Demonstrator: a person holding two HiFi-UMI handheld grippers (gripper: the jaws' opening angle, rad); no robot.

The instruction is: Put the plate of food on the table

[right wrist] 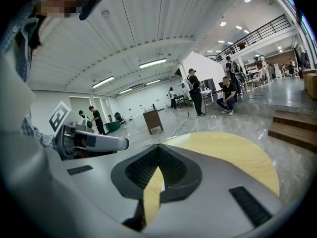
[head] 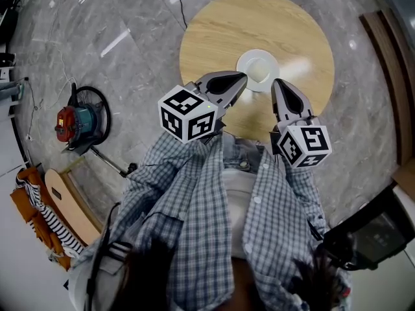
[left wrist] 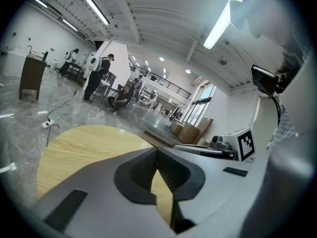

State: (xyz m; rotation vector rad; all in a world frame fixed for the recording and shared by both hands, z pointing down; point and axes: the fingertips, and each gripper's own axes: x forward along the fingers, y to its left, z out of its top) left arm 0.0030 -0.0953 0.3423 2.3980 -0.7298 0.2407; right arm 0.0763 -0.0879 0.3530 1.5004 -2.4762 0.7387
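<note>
The person's checked shirt [head: 194,225] is hanging nearest. The left gripper [head: 243,76] and right gripper [head: 277,83], bearing black-and-white marker cubes [head: 188,114], are pinching fully closed on nothing. They are flanking, at 8 and 4 o'clock, a small round white plate [head: 259,58] sitting mid-table [head: 207,31].

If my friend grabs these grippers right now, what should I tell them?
Left gripper: shut, nothing in it, over the table's near side.
Right gripper: shut, nothing in it, alongside.
White plate: sits on the round wooden table, just beyond both tips.
Done: the plate is on the table.
Left: apparently nothing. I can't make out what is on the plate.
</note>
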